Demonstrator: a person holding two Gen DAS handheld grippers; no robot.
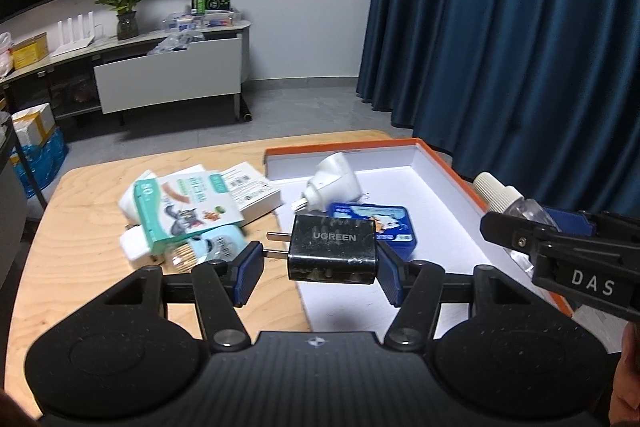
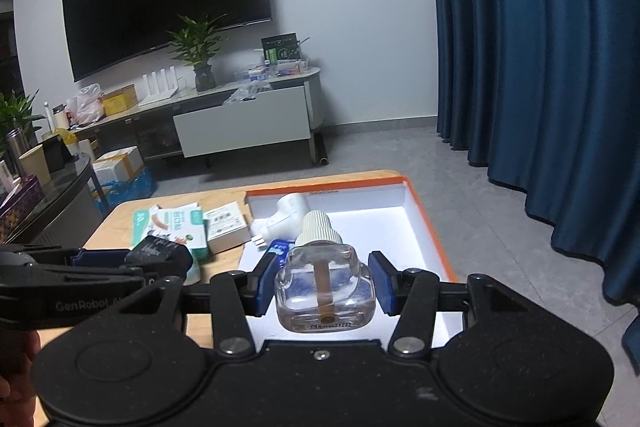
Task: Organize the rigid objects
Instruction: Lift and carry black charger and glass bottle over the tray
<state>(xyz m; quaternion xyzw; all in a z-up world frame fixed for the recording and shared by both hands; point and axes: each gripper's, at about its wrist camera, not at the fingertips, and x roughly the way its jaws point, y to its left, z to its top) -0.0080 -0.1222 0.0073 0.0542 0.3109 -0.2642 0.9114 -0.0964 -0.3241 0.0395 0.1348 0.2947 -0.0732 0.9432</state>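
Note:
My left gripper is shut on a black UGREEN charger; its prongs point left, and it hangs over the near left edge of the orange-rimmed white box. The right gripper is shut on a clear glass bottle with a white ribbed cap, also held above the box. That bottle shows at the right edge of the left wrist view. Inside the box lie a white plug adapter and a blue tin.
On the wooden table, left of the box, lies a pile: a teal cartoon carton, a white carton, a white charger and a toothpick jar. A blue curtain hangs to the right. A TV cabinet stands far behind.

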